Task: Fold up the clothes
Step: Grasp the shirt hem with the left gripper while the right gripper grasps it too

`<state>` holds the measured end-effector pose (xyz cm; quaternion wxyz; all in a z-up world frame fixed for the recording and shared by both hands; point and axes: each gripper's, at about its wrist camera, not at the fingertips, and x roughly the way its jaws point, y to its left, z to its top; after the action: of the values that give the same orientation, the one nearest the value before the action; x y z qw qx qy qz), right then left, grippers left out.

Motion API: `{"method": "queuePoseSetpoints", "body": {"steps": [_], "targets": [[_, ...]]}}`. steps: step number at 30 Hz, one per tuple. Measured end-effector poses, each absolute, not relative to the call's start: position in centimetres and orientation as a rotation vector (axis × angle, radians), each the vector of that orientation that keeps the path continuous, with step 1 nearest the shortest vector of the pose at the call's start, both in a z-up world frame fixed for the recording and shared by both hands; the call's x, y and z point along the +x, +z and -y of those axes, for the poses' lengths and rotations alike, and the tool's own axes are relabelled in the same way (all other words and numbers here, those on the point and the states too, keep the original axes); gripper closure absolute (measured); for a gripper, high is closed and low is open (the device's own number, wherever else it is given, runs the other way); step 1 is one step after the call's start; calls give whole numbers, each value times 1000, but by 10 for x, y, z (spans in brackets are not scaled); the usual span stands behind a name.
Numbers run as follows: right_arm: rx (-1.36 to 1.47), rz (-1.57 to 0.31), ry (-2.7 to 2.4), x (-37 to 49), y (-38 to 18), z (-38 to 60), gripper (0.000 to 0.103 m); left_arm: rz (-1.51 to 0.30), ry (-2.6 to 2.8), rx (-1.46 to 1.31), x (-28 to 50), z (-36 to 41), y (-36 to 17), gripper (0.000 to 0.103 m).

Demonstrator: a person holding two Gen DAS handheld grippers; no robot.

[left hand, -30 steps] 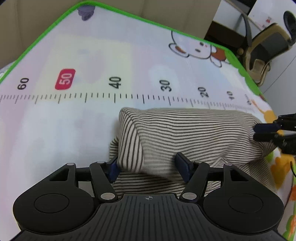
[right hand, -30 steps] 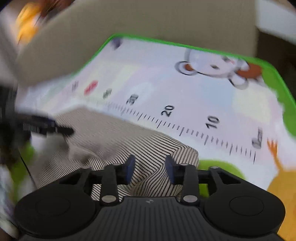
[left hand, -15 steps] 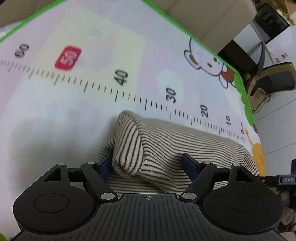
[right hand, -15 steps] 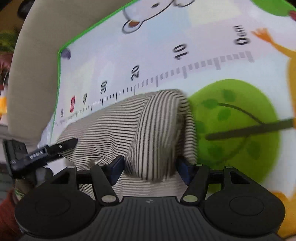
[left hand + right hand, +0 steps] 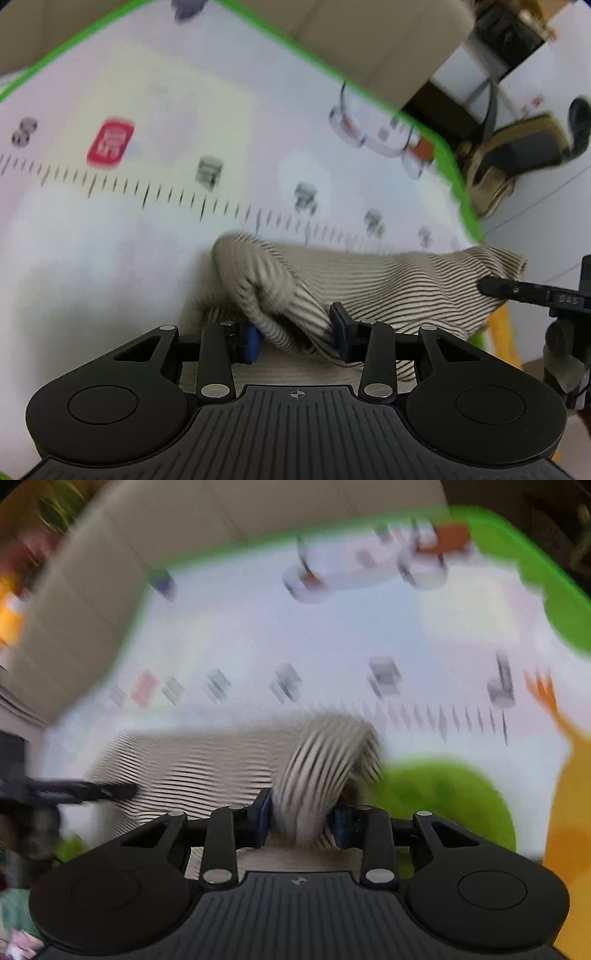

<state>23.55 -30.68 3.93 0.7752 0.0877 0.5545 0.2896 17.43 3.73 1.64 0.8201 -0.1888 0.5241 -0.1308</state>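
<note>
A beige garment with thin dark stripes lies folded on a printed play mat with a ruler scale. My left gripper is at the garment's left end, its jaws closing, and a raised fold of cloth fills the gap with both pads against it. In the right wrist view, which is blurred, my right gripper is at the garment's right end. Its jaws are closing too, with a bunched roll of cloth pressed between the pads. Each gripper's fingers show at the edge of the other's view.
The mat has a green border and ends at a beige sofa back. A chair with a dark seat stands beyond the mat's far right corner. Bare mat stretches beyond the garment.
Both pairs of jaws have narrowed onto the folds between them. The garment's right end now stands raised off the mat. Both views have become blurred.
</note>
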Motion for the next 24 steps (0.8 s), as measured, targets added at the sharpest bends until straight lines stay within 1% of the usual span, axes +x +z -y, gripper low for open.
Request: {"method": "queuePoseSetpoints", "body": {"steps": [1, 3, 5, 9, 13, 14, 17, 20, 22, 24], "targets": [[212, -1218, 622, 233, 31, 308, 71, -1148, -269, -389, 172, -35, 8, 60], [201, -1206, 631, 229, 31, 310, 71, -1195, -258, -372, 166, -32, -6, 55], [161, -1161, 633, 225, 42, 306, 68, -1173, -271, -326, 160, -29, -4, 54], [95, -1062, 628, 216, 65, 300, 64, -1145, -261, -257, 157, -27, 4, 41], [94, -946, 596, 211, 93, 309, 59, -1134, -242, -273, 155, -30, 7, 40], [101, -927, 590, 213, 99, 312, 58, -1126, -240, -278, 153, -30, 10, 42], [127, -899, 577, 221, 110, 318, 58, -1038, -236, -266, 151, -35, 31, 42], [128, -911, 579, 226, 109, 312, 58, -947, -217, -283, 152, -44, 52, 41], [127, -934, 587, 225, 102, 306, 57, -925, -199, -305, 155, -47, 59, 40], [99, -942, 588, 221, 93, 299, 55, -929, -177, -308, 157, -42, 61, 32]]}}
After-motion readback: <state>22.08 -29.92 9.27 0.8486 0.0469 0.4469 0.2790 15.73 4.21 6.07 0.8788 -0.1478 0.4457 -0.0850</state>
